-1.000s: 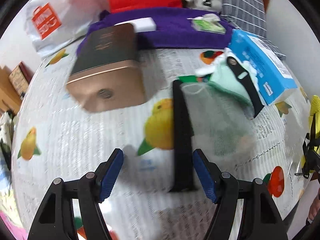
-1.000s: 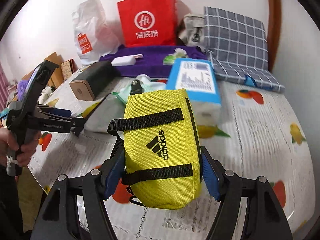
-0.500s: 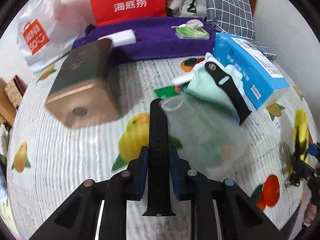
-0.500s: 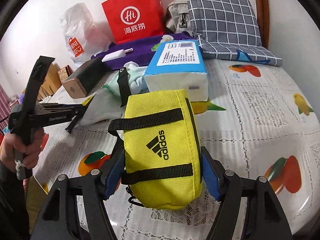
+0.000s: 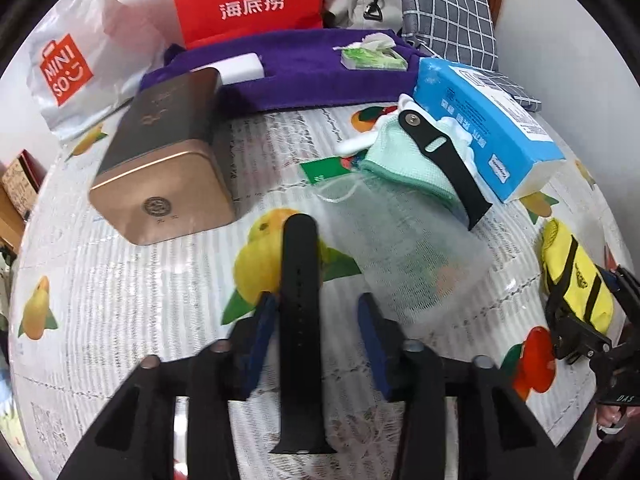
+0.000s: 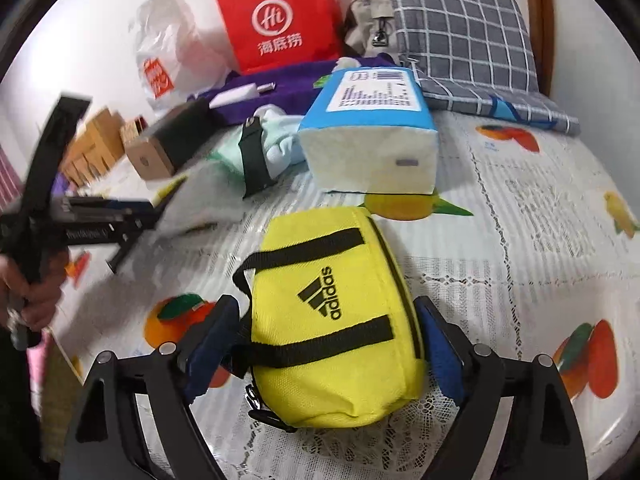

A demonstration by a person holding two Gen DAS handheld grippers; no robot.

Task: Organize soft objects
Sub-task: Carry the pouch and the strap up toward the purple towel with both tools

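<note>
Opening both tools over strap and pouch

Pointing steeply down at the tabletop [image 5: 120, 300], with the left tool [image 5: 316, 308] narrow and just now widening. Straddling a black watch strap [image 5: 300, 320] that lies flat and lengthwise between the blue pads: close against the left pad, clear of the right one, so not gripped. Lying just right of the strap, a see-through mesh bag [image 5: 404, 248]; beyond it, a mint cloth [image 5: 404, 164] with a second black strap [image 5: 444, 164] draped across it, next to a blue tissue pack [image 5: 484, 132]. Sitting to the left, well apart, a gold tin [image 5: 160, 168].

Standing wide and likewise just now spreading, the right tool [image 6: 326, 308], with a yellow pouch [image 6: 336, 320] between its pads. Resting on the tabletop near its front edge, logo up, with a small gap showing at either pad. Held in a hand [image 6: 32, 300] at the left edge of that view, the other tool.
</note>
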